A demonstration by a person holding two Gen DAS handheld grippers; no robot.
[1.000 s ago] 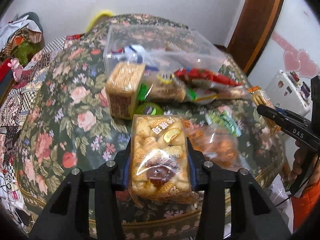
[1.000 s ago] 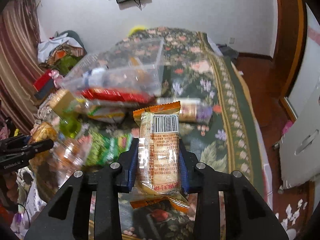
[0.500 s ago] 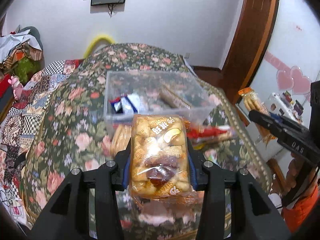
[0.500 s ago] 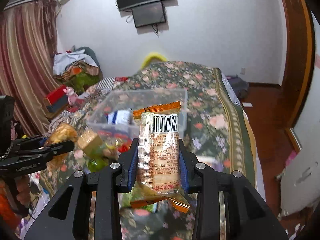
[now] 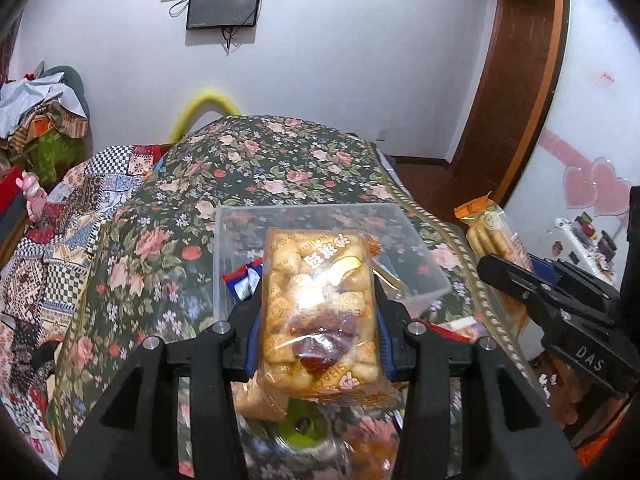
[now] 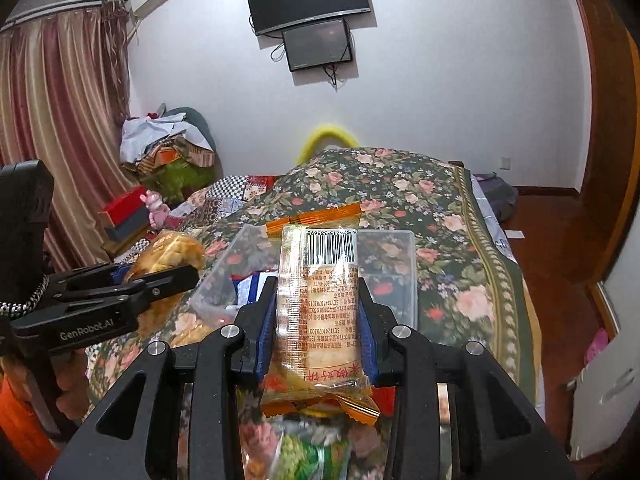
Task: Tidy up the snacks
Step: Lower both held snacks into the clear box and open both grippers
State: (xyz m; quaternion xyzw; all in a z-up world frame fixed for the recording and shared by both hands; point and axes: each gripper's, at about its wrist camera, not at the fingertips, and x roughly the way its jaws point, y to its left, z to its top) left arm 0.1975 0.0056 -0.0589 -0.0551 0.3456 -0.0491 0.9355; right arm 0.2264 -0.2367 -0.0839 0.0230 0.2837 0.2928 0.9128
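Puffed-snack pack (image 5: 320, 312): clear wrap, orange edges, upright, clamped at both sides, above near edge of floral bed.
Biscuit pack (image 6: 318, 312): barcode side facing, upright, likewise clamped.
Clear bin (image 5: 420, 264): open, on bed, wrappers inside.

The room was lit by soft, even indoor light, and no lamp showed in either view. The white wall (image 5: 340, 60) looked bright with a slight violet tint, and the cable under the small screen (image 6: 318, 45) threw only a faint shadow on it. Both pictures bent strongly like a fisheye: the door frame (image 5: 516, 80) and the curtain (image 6: 60, 140) curved, and the corners fell into black. Glare lay on the wrapper of the snack pack (image 5: 320, 312) and on the biscuit pack (image 6: 318, 304). The snacks at the bottom edge (image 6: 304, 452) were smeared with blur, while the floral cover (image 5: 260, 168) stayed sharp.
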